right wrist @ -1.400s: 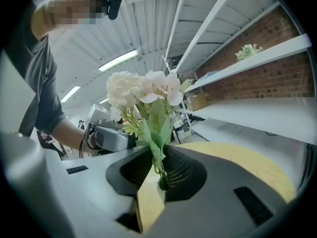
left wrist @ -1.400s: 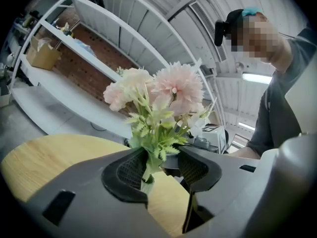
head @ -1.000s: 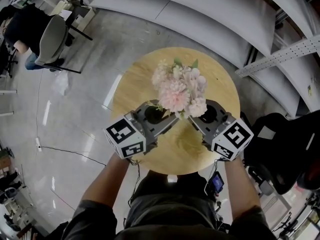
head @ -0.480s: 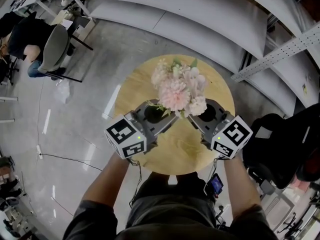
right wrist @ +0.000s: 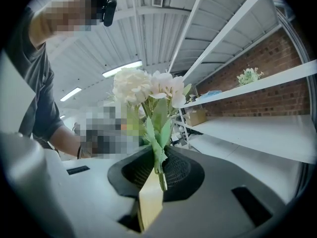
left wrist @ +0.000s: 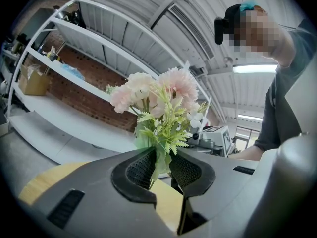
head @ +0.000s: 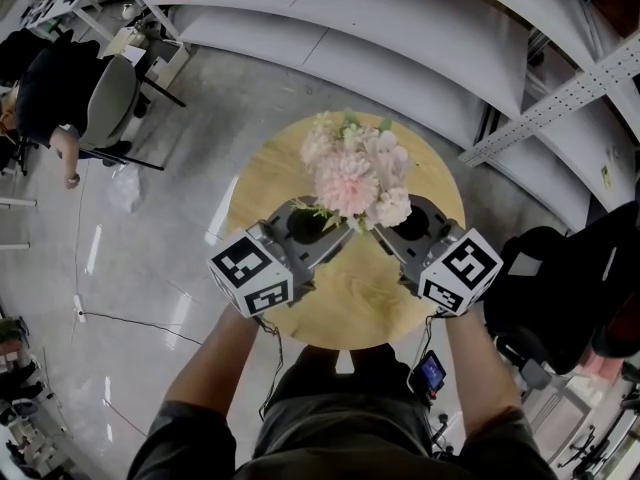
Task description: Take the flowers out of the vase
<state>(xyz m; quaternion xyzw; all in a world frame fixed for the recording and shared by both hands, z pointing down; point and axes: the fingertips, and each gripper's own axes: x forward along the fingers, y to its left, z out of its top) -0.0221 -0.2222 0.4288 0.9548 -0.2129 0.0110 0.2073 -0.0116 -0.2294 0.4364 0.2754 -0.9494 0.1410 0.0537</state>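
Note:
A bunch of pink and white flowers [head: 352, 173] with green leaves stands over the round wooden table [head: 345, 303]. My left gripper [head: 346, 231] comes in from the left and is shut on the green stems just below the blooms. From the right, my right gripper [head: 377, 235] is shut on stems of the same bunch. In the left gripper view the flowers [left wrist: 157, 94] rise straight out of the closed left gripper [left wrist: 159, 168]. The right gripper view shows the flowers [right wrist: 144, 89] pinched in the right gripper [right wrist: 158, 173]. The vase is hidden under the blooms and grippers.
A person sits on a grey chair [head: 100, 98] at the far left on the shiny floor. Long white shelves [head: 400, 28] run behind the table. A black chair [head: 560, 288] stands close on the right. A cable [head: 130, 303] lies on the floor at left.
Both grippers and the bunch of flowers have risen a little together. The grip on the stems looks the same.

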